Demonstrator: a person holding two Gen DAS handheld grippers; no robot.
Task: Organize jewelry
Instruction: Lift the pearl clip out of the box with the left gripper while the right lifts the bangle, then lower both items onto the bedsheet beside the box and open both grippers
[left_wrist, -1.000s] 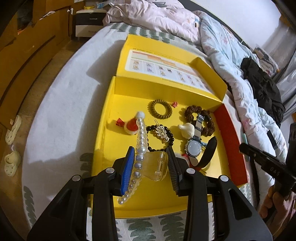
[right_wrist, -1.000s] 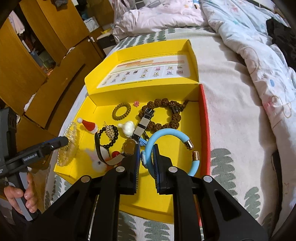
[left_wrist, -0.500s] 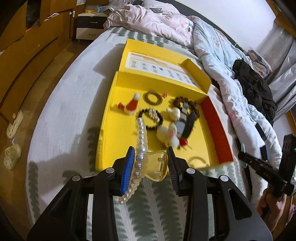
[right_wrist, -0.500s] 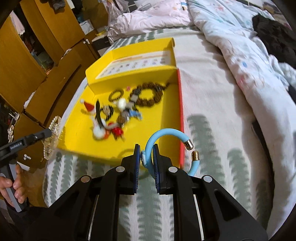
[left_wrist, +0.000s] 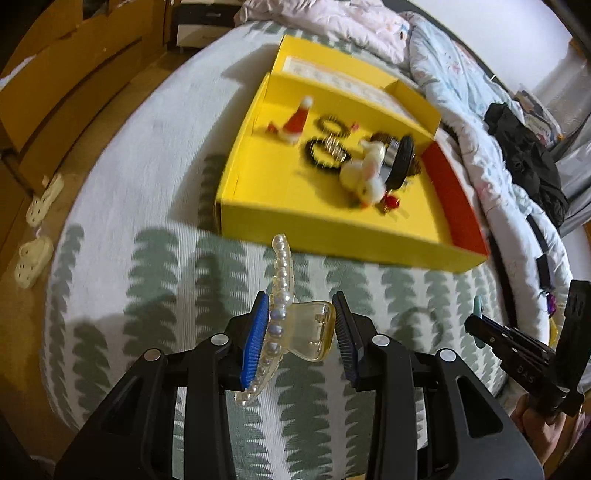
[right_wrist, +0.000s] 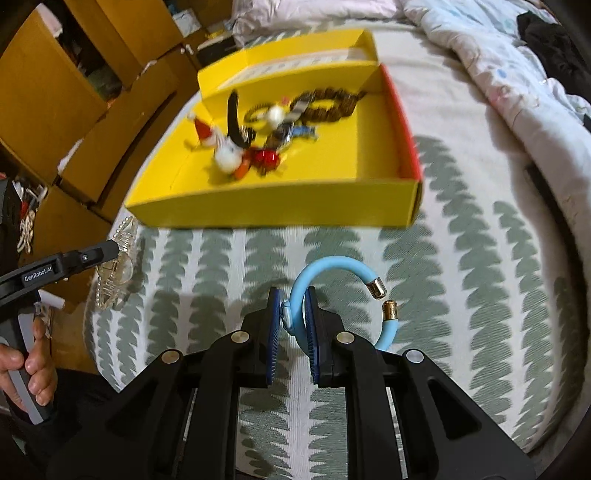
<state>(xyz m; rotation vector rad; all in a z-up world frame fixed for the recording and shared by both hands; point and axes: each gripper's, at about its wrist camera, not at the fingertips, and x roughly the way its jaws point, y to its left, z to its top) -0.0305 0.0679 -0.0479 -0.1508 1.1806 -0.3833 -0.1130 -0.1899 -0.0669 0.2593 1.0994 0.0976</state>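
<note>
both grippers left yellow box (left_wrist: 332, 236).

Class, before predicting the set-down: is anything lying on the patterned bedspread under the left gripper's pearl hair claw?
Nothing visible. The left gripper holds the pearl hair claw over bare bedspread; the yellow box lies beyond it.

Both grippers are matte black plastic with angular, cut-out arms and round silver screws at the joints. The left gripper (left_wrist: 299, 332) has ribbed blue pads (left_wrist: 255, 339); so does the right gripper (right_wrist: 291, 325). White lettering at nine o'clock marks one arm "GenRobot.AI".
</note>
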